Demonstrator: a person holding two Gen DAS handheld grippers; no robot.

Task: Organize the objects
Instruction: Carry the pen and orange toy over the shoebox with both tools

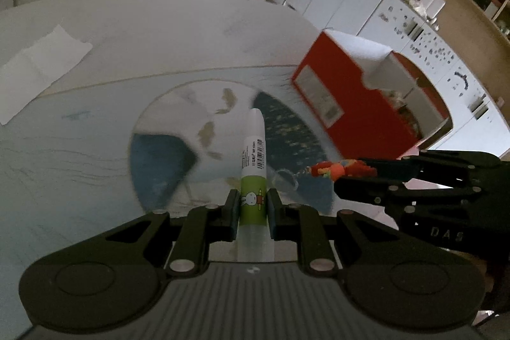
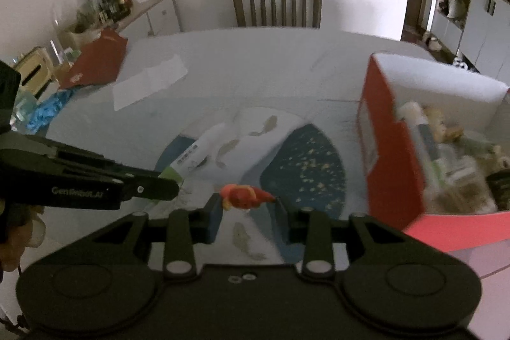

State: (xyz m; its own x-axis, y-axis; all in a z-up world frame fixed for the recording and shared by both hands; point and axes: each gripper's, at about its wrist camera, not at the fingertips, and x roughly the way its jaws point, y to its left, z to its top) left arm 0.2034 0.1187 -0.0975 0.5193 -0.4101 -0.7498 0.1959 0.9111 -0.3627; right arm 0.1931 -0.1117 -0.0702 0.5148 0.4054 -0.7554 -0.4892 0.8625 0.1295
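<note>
The glue stick (image 1: pixel 253 177) sits clamped between the pads of the left tongs (image 1: pixel 252 206), its white cap pointing straight ahead and its green label, printed with a small cartoon rabbit, right at the grip. Just to the right of those tongs, the right tongs (image 2: pixel 247 206) close on a small red and orange keychain toy (image 2: pixel 245 196), whose clear ring (image 1: pixel 285 179) dangles toward the glue stick; the two loads are near each other but apart. Both hang above the counter (image 1: pixel 159 31), over a round blue and white patterned mat (image 1: pixel 165 155).

Ahead and to the right of both tongs stands an open red cardboard box (image 2: pixel 392 168), already holding a jumble of small items too blurred to name. Ahead and to the left lies a sheet of white paper (image 1: pixel 41 66), and farther left of the right tongs a red bag (image 2: pixel 95 59) and blue gloves (image 2: pixel 47 113). A wooden chair (image 2: pixel 277 2) stands beyond the far edge.

Judging by the filled box, the sorting is well along: two pieces are picked up and still need dropping in, and the paper may remain after that.
</note>
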